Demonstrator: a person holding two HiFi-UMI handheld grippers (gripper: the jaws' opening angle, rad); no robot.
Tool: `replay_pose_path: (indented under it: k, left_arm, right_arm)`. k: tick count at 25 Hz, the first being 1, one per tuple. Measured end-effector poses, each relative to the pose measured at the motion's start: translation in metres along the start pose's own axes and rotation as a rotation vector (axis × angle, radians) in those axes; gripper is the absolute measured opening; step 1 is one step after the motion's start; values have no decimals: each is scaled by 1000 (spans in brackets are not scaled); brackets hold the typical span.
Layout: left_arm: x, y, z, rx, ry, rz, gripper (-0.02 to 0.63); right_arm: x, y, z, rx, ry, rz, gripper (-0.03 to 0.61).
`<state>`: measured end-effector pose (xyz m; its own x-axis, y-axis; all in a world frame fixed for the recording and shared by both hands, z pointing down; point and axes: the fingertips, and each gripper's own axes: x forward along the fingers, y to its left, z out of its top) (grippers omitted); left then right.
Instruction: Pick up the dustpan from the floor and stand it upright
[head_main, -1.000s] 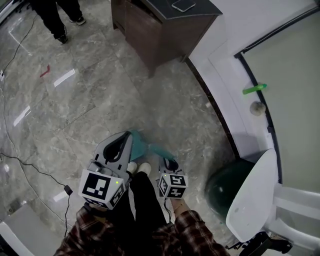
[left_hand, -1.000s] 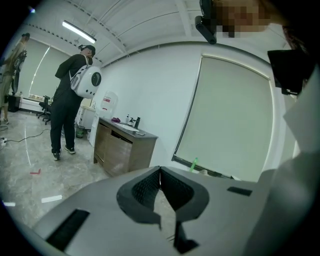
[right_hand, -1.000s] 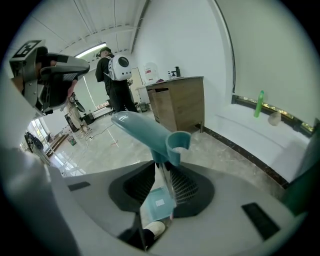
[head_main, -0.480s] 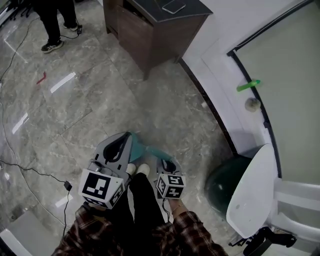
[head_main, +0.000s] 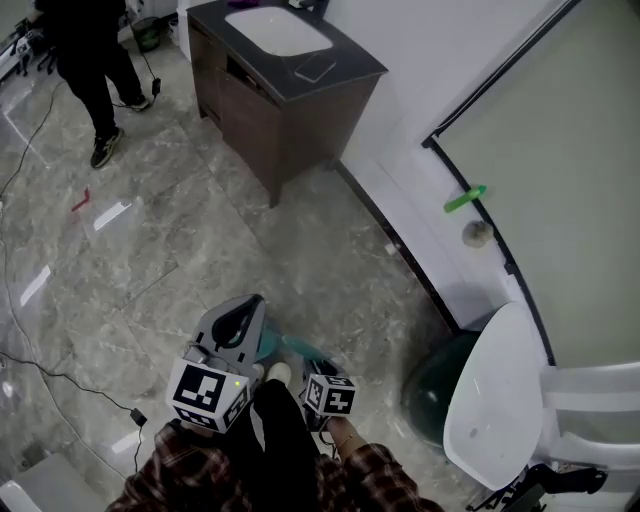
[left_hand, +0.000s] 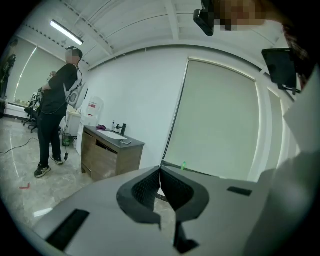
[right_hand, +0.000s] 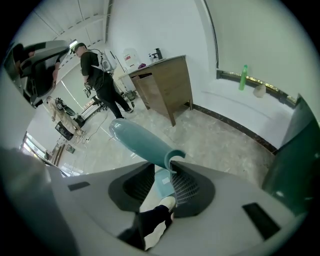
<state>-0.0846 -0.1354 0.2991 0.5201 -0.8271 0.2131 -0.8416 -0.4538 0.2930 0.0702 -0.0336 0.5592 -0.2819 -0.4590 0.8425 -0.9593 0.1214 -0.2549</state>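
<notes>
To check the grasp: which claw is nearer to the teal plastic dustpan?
Right. The right claw grips the teal plastic dustpan by its handle; the left claw is shut and empty, to the dustpan's left.

The head view looks steeply down from above, the left gripper view faces about level, the right gripper view tilts floorward, and all three apparently share the cabinet (head_main: 300, 130).
</notes>
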Motion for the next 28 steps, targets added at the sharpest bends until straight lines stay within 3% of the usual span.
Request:
replay_pose_path:
  k: [9,15,22,28]
  left_arm:
    - [-3,-4,-1,12,7,-12,12]
    - [2,-21,11,18,6,-50,12]
    - [-1,-60,49,43,-10,-118,11]
    - [-9,-99,90,85,-42,-172,11]
  right_arm:
    - [2,6,-4,35,-20,-6,92]
    - [-34,37,15,84,-50,154,92]
    - [-133,73,121,-2,-325,291,91]
    - [-227,82,209,-106,-565,303,82]
